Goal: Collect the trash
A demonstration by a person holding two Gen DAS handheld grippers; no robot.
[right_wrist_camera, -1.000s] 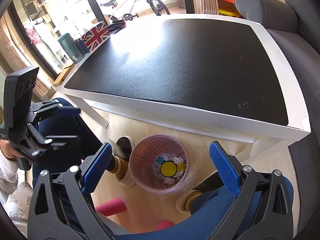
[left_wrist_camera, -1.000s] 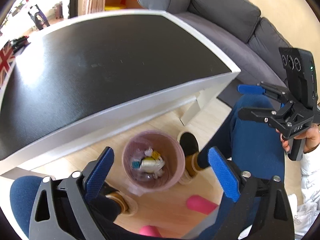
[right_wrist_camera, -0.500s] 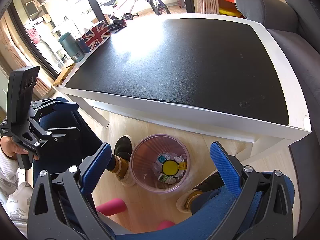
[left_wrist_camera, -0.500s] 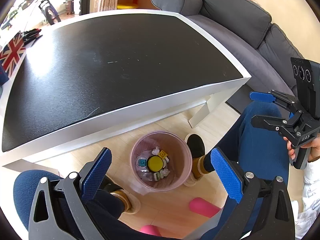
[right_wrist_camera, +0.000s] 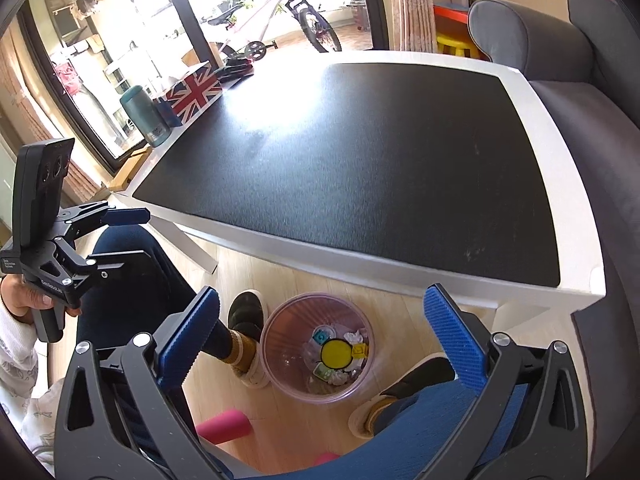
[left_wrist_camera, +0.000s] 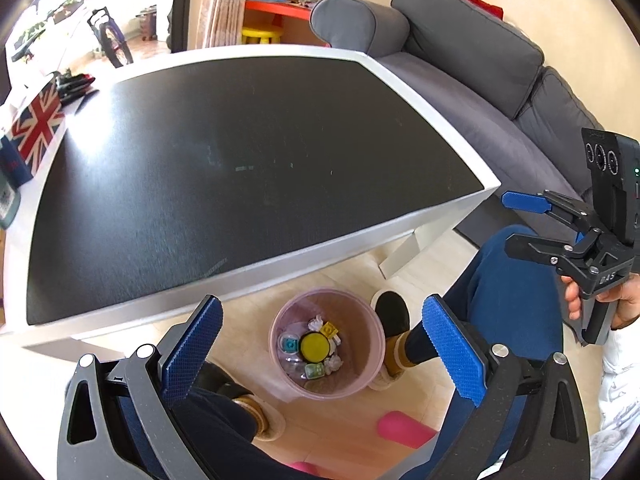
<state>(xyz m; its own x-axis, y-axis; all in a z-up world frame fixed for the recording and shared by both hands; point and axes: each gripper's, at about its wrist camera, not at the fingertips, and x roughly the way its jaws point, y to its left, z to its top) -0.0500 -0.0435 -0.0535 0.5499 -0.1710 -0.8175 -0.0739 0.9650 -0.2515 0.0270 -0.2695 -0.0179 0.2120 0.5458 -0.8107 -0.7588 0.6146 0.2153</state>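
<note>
Trash bin (left_wrist_camera: 325, 344) is sitting directly below both hand-held grippers.
Left hand-held gripper (left_wrist_camera: 320, 344) and right hand-held gripper (right_wrist_camera: 322, 344) are hanging wide open, holding nothing; trash (right_wrist_camera: 335, 354) is lying inside, beyond the tabletop (left_wrist_camera: 256, 152) edge.

Items low in the bin (left_wrist_camera: 326, 344) overlapped and indistinct, sofa (left_wrist_camera: 500, 80) cut by frame edge

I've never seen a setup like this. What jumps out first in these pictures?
Probably the pink bin on the floor between the person's feet, just in front of the table: it holds crumpled paper, small colourful blocks and a round yellow lid. Above it spreads the big black tabletop, bare but for a Union Jack box at its far left edge. Both blue-padded tongs, left and right, hang open and empty.
</note>
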